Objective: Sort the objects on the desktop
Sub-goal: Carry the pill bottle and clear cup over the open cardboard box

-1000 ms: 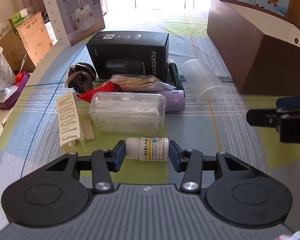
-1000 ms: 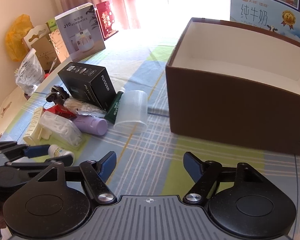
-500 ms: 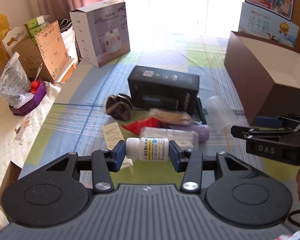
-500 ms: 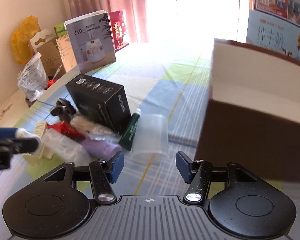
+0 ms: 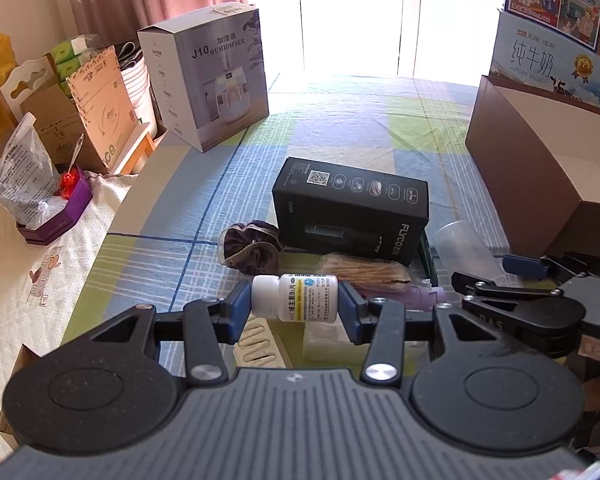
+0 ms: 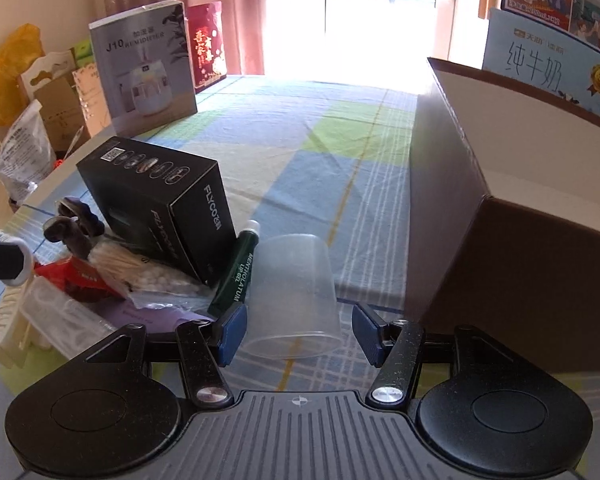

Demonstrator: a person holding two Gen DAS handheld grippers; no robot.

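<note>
one checked tablecloth under clutter, bright window behind.

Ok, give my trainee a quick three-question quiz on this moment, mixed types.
1. True or false: the left tongs are shut on the small white pill bottle with a yellow label.
2. Which lies between the open right tongs? A) the dark green lip gel tube B) the clear plastic cup on its side C) the black FLYCO box
3. Fill in: the large brown cardboard box stands to the cup's ____.

Key: 1 true; 2 B; 3 right.
</note>
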